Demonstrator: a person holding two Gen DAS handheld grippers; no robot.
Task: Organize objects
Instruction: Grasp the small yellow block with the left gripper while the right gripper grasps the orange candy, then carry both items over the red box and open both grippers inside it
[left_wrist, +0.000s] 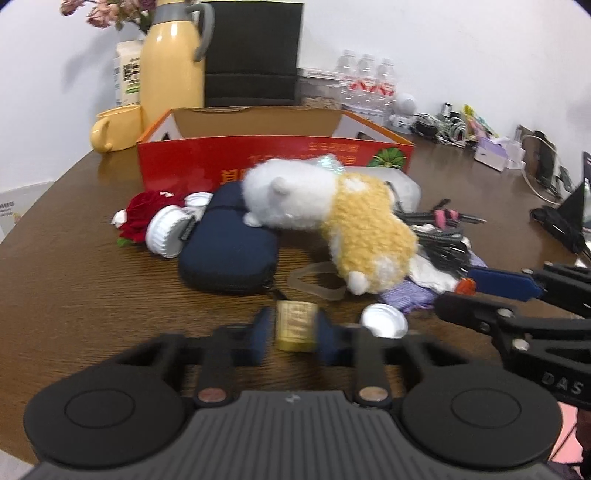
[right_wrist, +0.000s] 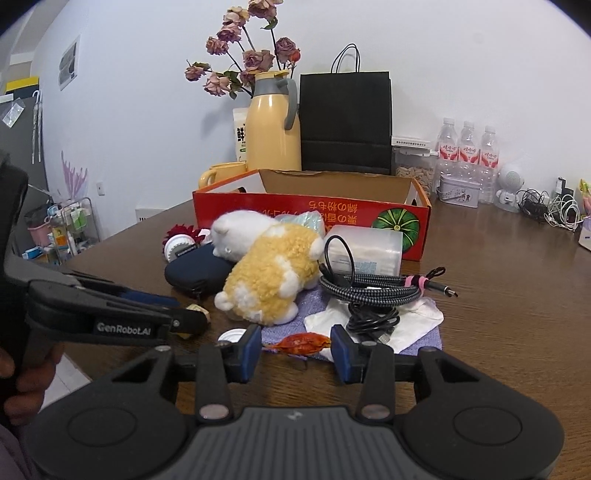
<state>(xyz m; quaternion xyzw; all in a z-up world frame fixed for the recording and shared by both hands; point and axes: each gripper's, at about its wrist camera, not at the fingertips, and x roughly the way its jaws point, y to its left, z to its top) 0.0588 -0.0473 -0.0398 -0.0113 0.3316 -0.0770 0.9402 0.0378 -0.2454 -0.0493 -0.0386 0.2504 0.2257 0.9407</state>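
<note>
In the left wrist view my left gripper (left_wrist: 295, 332) is shut on a small gold cylinder (left_wrist: 295, 325) that stands on the brown table, a blue pad against each side. My right gripper (right_wrist: 297, 350) is shut on an orange-red wrapper (right_wrist: 303, 341), held by its two ends just above a purple cloth (right_wrist: 424, 339). The two grippers are close together; the right gripper (left_wrist: 458, 295) reaches in from the right edge of the left wrist view. Behind them lie a white-and-yellow plush toy (left_wrist: 332, 221), a navy pouch (left_wrist: 229, 254) and a coil of black cables (right_wrist: 369, 291).
An open red cardboard box (left_wrist: 277, 155) stands behind the pile. Beyond it are a yellow thermos (right_wrist: 273, 129), a yellow mug (left_wrist: 114, 129), a black paper bag (right_wrist: 345, 122) and water bottles (right_wrist: 467, 147). A white cap (left_wrist: 384, 319) lies beside my left gripper.
</note>
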